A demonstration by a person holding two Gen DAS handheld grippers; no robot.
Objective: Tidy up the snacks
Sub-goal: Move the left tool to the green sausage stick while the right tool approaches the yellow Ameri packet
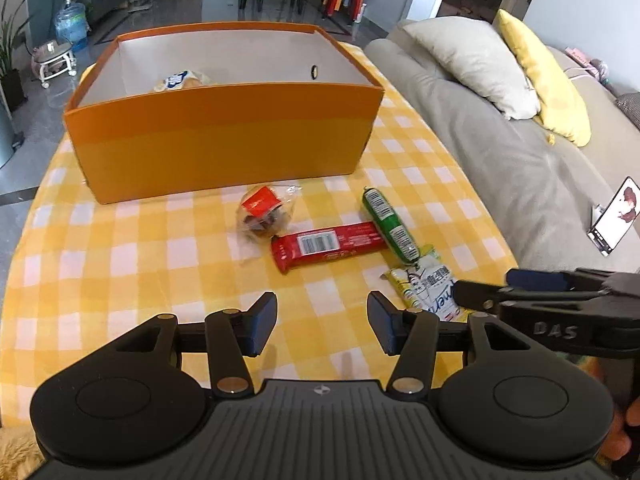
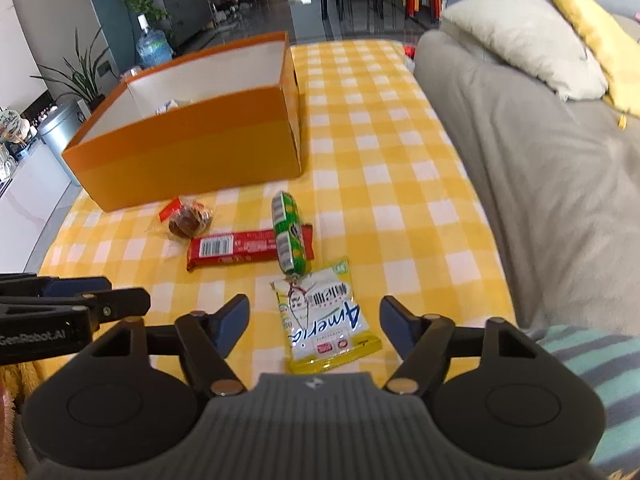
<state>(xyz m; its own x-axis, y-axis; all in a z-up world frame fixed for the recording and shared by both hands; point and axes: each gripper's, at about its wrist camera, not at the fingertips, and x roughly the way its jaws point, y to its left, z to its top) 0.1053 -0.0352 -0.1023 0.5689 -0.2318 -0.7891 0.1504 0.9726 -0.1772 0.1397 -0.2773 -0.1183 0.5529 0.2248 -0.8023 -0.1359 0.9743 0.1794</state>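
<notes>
An orange box (image 1: 224,136) (image 2: 192,156) stands on the yellow checked tablecloth with one snack packet (image 1: 180,80) inside. In front of it lie a clear bag of brown snacks (image 1: 264,214) (image 2: 188,216), a red bar (image 1: 324,246) (image 2: 232,248), a green roll (image 1: 390,224) (image 2: 290,232) resting across the bar's right end, and a white-yellow packet (image 1: 428,292) (image 2: 324,316). My left gripper (image 1: 322,320) is open and empty above bare cloth, short of the red bar. My right gripper (image 2: 314,322) is open, its fingers either side of the white-yellow packet.
A grey sofa (image 1: 500,140) (image 2: 540,180) with a beige cushion (image 1: 476,60) and a yellow cushion (image 1: 548,76) borders the table's right edge. A phone (image 1: 612,216) lies on the sofa. A water bottle (image 1: 71,20) and plants stand on the floor to the far left.
</notes>
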